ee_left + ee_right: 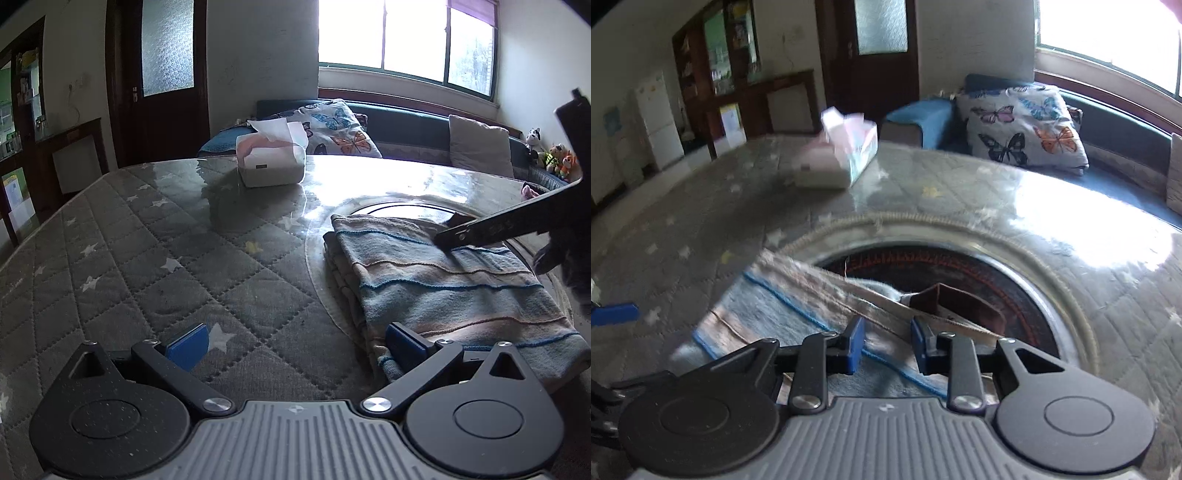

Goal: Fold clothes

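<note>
Already my right gripper (887,345) hung half-open and empty over the folded striped towel (443,280) on the quilted table (147,240), nearer than my wide-open, empty left gripper (295,347), the towel's long axis running away from it.

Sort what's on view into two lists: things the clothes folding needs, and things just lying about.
For the job:
- striped folded cloth
- left claw, open
- right claw, open

Lying about:
- tissue box
- butterfly pillow
- grey cushion
- soft toys
- quilted table cover
</note>
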A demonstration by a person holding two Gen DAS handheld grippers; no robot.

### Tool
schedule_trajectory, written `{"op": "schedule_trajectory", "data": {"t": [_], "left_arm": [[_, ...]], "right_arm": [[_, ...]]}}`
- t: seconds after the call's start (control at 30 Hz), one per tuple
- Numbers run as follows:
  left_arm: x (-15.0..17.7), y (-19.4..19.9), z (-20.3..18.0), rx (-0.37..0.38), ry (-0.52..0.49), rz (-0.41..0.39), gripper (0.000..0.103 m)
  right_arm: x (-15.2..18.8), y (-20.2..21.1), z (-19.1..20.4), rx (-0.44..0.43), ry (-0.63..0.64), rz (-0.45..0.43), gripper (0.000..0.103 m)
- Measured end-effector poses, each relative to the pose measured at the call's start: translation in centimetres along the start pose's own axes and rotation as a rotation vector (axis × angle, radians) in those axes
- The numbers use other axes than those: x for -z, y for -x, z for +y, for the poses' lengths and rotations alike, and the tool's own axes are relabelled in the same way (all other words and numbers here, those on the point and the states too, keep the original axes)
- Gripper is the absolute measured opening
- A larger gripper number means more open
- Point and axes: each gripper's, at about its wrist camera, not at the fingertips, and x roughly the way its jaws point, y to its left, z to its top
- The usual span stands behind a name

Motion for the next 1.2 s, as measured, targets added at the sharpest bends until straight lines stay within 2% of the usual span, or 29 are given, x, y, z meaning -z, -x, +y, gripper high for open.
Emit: {"op": "schedule_trajectory", "data": {"t": [0.2,0.47,0.6,0.7,0.77,0.97,1.1,1.2], "left_arm": [[0.3,0.0,0.4,0.012,0.026,-0.003,0.103],[0.4,-0.1,0.8,0.033,0.059,0.003,0.103],[0.5,-0.1,0.8,0.032,0.059,0.003,0.103],[0.5,-0.1,0.8,0.034,0.06,0.003,0.103],[0.5,-0.1,0.8,0.035,0.062,0.003,0.103],[0.5,-0.1,0.9,0.037,0.065,0.002,0.103],[0.5,-0.1,1.0,0.04,0.07,0.001,0.103],[0.5,0.0,1.0,0.041,0.071,0.001,0.103]], "right_arm": [[-0.7,0.0,0.5,0.017,0.007,-0.021,0.03],[-1.9,-0.7,4.4,-0.11,0.092,-0.018,0.03],[-2.3,-3.1,5.7,-0.098,0.114,0.004,0.03],[-3.0,-3.5,5.6,-0.091,0.084,-0.003,0.029],[-3.4,-3.3,5.6,-0.088,0.076,-0.004,0.03],[-2.7,-1.2,6.7,-0.119,0.168,0.001,0.03],[-1.7,-0.1,7.3,-0.134,0.202,0.005,0.035],[-1.0,0.7,7.8,-0.145,0.228,0.008,0.036]]}}
